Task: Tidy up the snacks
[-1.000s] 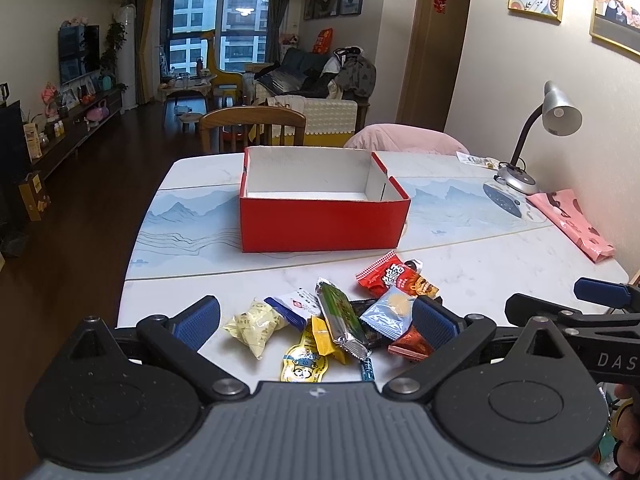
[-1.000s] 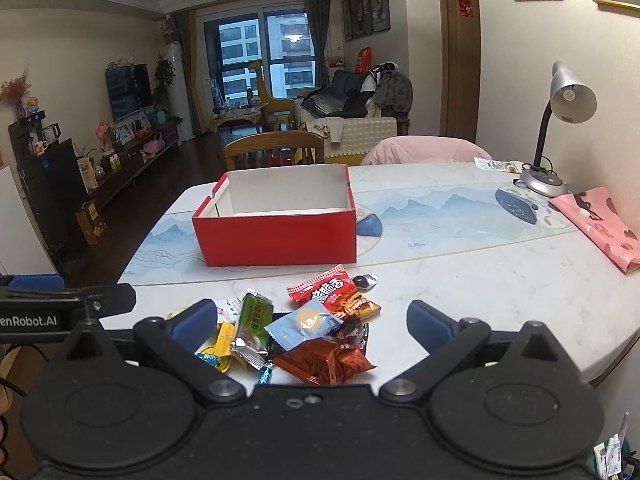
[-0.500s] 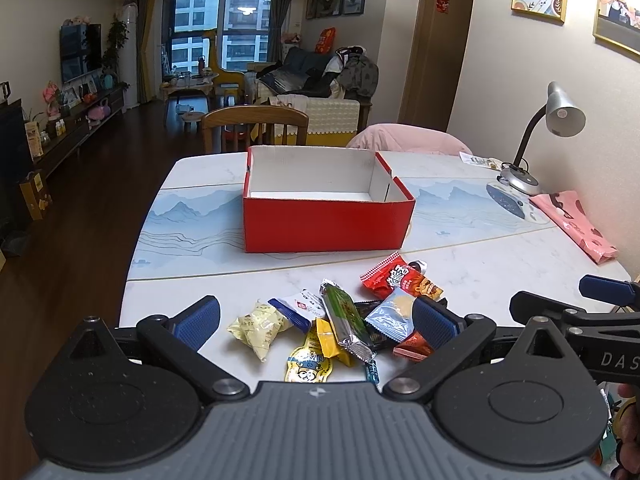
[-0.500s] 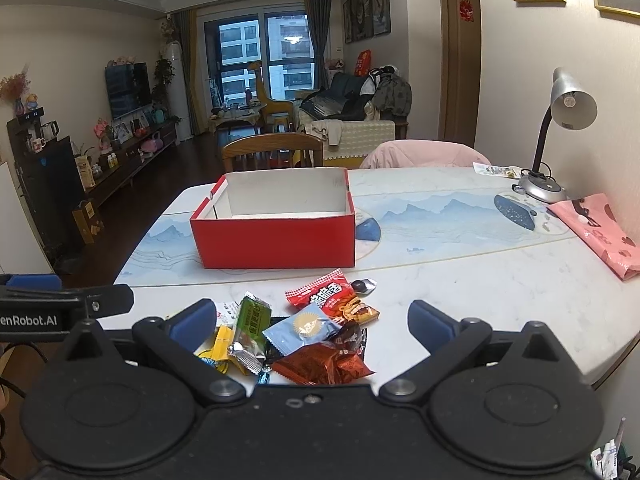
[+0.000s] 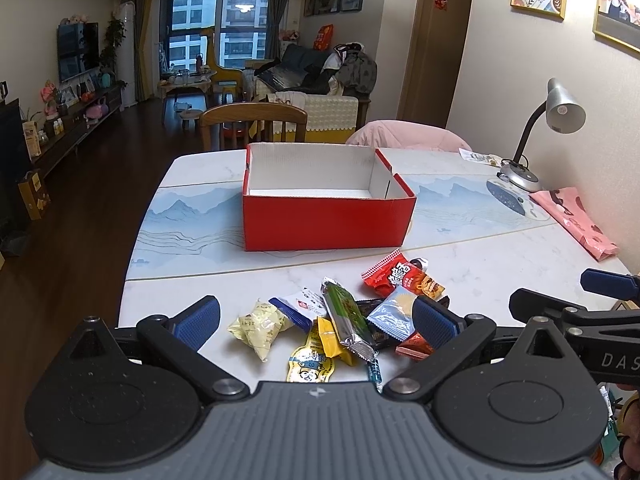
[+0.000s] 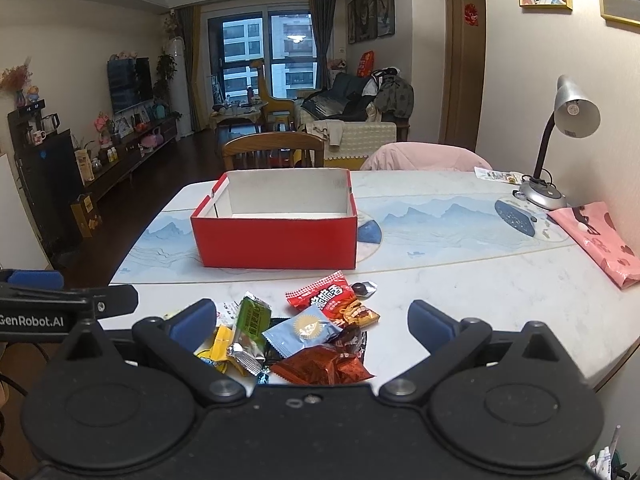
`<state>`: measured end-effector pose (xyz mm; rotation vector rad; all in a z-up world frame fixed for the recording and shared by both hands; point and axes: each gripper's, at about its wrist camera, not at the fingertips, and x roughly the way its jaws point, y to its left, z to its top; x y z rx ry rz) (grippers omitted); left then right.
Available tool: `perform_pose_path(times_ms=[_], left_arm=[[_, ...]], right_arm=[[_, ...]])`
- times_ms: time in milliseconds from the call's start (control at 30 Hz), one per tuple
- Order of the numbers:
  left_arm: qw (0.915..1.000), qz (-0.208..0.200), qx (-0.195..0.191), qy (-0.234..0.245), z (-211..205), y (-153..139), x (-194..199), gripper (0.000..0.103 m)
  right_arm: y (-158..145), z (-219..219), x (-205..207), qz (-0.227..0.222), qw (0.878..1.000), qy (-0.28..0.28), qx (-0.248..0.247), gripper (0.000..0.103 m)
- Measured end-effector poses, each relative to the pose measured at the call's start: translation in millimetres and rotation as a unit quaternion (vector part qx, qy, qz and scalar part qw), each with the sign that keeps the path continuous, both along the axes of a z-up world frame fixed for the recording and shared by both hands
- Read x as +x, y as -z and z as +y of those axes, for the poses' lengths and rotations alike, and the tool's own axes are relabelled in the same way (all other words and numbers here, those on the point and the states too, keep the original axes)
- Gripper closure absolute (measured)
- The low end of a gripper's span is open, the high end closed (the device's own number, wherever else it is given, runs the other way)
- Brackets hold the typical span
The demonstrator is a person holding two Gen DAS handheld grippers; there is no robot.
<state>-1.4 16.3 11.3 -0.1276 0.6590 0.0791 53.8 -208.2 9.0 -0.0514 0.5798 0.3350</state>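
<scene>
A loose heap of small snack packets lies on the near part of a white marble-look table (image 5: pixel 500 256), just in front of both grippers. The left gripper (image 5: pixel 316 320) is held over the near edge with its blue-padded fingers wide apart and nothing between them; the right gripper (image 6: pixel 312 320) is likewise spread wide and empty. In the heap, a pale yellow pouch (image 5: pixel 258 326) sits at the left end, beside a white packet with a blue edge (image 5: pixel 298 306). A long green bar wrapper (image 5: pixel 346 316) with silver crimped ends lies across the middle, over a yellow packet (image 5: pixel 330 338). A light blue packet with a sun print (image 6: pixel 302 330) rests on top near the center, a red packet with white lettering (image 6: pixel 328 298) lies behind it, and a crinkled dark red foil bag (image 6: pixel 324 368) sits nearest the right gripper. Beyond the heap, apart from it, stands an open red box (image 5: pixel 324 220) with a white inside, holding nothing visible, on a blue mountain-print runner (image 5: pixel 188 216).
</scene>
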Motion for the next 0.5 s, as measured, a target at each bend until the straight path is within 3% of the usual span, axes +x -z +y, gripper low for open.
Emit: perform_pose_path(times_ms=[500], left_arm=[[0.9996, 0.029, -0.003, -0.006, -6, 18, 24, 0.000]], right_arm=[[14, 9, 15, 0.015, 0.999, -0.037, -0.010, 0.001]])
